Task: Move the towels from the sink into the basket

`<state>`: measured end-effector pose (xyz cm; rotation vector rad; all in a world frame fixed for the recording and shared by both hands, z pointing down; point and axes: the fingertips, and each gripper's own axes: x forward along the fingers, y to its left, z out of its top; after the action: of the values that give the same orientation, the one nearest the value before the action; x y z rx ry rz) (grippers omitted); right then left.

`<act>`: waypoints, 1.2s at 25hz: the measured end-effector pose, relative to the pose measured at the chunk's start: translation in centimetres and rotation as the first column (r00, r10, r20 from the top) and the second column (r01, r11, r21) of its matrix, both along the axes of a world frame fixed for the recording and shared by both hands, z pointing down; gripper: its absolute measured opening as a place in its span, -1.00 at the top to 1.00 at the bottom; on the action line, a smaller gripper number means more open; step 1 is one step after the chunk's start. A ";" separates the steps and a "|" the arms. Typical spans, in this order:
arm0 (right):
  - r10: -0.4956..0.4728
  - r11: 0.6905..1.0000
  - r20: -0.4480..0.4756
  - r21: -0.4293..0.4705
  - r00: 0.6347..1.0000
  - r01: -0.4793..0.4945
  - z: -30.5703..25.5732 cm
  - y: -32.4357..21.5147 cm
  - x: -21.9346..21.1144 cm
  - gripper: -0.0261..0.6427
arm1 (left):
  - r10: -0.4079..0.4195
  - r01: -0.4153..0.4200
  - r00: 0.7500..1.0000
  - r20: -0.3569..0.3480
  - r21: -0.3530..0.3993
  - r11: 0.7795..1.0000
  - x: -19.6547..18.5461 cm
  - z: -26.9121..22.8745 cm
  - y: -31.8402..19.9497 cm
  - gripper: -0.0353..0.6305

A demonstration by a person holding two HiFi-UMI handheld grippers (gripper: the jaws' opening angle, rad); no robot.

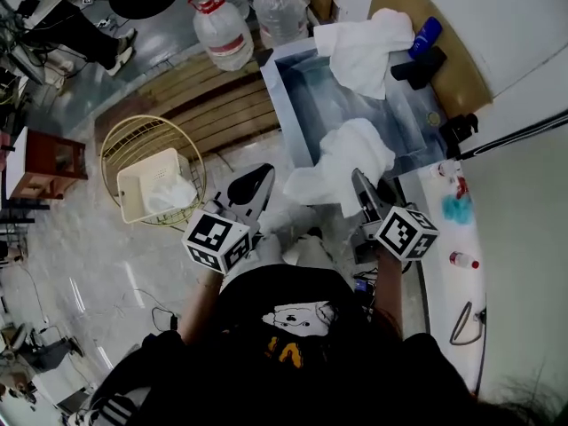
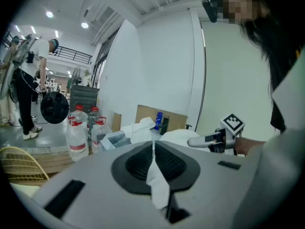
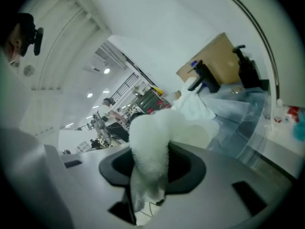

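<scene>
Above the near rim of the sink [image 1: 290, 105], the first towel [image 1: 346, 158] hangs bunched between the two grippers, lifted clear of the basin. The left gripper [image 1: 259, 177] has its jaws together on a thin fold of this towel, as the left gripper view shows. The right gripper [image 1: 362, 185] has its jaws clamped on a thicker wad of the same towel, which bulges up between the pads in the right gripper view. The second towel [image 1: 368, 47] lies draped over the far corner of the sink, with no gripper near it. The rest of the basin shows no other towel. The basket [image 1: 120, 145] stands on the floor [image 1: 89, 264], well apart from the sink, to the left in the head view. It holds a white box-shaped insert [image 1: 142, 185] with a pale bundle [image 1: 170, 193] against it. Whether that bundle is a towel already delivered cannot be determined from these views. Judged status: the pick-up of the first towel is complete, but its transfer is not, because the towel is over the sink edge and not over the basket. Left to do: carry the first towel across and down to the basket, open both sets of jaws there, then go back for the second towel and do the same.
</scene>
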<state>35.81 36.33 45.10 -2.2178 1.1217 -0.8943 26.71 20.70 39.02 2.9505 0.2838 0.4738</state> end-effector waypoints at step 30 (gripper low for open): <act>-0.609 0.762 -0.205 0.114 0.766 0.637 -10.4 -48.5 -22.7 0.52 | -0.495 0.495 0.867 -0.058 -0.013 0.869 -27.5 0.3 -34.9 0.83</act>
<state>13.16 -12.18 34.72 -1.7910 2.0094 -0.8253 -0.82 -14.24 39.28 2.8792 -0.4662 0.3102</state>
